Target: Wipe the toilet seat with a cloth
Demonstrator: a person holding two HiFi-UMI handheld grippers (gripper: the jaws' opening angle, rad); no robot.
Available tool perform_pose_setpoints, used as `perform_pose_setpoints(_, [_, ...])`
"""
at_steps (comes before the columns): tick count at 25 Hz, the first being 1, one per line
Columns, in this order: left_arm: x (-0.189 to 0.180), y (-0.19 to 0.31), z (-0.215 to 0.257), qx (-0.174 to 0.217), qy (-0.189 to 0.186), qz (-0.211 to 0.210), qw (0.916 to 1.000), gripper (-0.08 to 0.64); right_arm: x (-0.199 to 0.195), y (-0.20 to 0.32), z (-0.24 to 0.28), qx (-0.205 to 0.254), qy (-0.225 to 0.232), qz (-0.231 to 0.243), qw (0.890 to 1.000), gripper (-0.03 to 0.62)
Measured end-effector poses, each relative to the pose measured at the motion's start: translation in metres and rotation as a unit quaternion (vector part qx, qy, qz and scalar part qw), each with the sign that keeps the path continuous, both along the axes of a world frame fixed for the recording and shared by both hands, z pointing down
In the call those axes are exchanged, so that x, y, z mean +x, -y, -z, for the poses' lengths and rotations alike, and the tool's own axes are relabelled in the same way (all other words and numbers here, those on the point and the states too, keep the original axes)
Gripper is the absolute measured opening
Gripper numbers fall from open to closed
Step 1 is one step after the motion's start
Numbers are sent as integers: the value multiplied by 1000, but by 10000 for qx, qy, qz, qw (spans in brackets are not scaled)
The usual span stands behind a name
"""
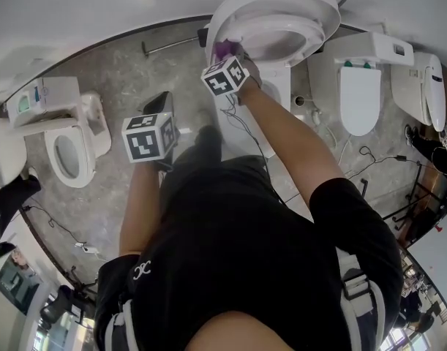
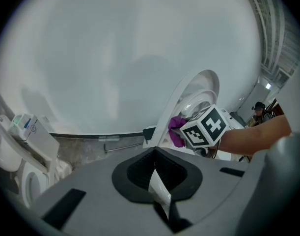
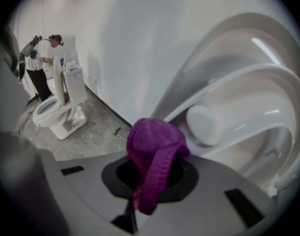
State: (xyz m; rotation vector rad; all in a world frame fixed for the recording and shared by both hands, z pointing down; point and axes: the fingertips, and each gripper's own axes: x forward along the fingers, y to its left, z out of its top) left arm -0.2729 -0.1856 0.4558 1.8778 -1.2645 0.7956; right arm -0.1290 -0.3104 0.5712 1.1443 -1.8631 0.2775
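1. Well off to the left of the left hand-held gripper (image 2: 155,180), a white toilet (image 1: 68,151) stands on the grey speckled floor (image 1: 121,79) with its lid up.
2. The left hand-held gripper, with its marker cube (image 1: 150,137) on top, has its jaws pressed together and nothing gripped. It is held over the floor, apart from every toilet.
3. Ahead and to its right, the right hand-held gripper (image 1: 230,57) is clamped on a purple cloth (image 3: 157,146). The cloth bulges out of the jaws in a wad, with one fold hanging back over them.
4. Just beyond the right hand-held gripper's tips is the toilet seat (image 3: 258,80), tipped up against the raised lid (image 3: 228,33). Its underside shows, with a round white bumper (image 3: 204,124) on it. The cloth sits at the seat's left edge; whether it touches the seat I cannot tell.
5. Well to the right of the right hand-held gripper stands a second toilet (image 1: 360,93) with its lid shut. A third toilet (image 1: 428,86) stands further right still.
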Motion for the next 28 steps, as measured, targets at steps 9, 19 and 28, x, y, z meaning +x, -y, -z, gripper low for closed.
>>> perform_pose_setpoints(9, [-7,-10,-17,-235,161,-60,9996,6,-6,-8,-55,-478,-135,97,9987,52])
perform_pose_setpoints(19, [-11,-15,-33,-421,196,-57,9989,6,-8,-17,-96,-332,-311,125,9989,52])
perform_pose_setpoints(28, [25,-27,-42,-572,30,-366,9977,6,11,-69,-126,-1129,241,-503,9920,54])
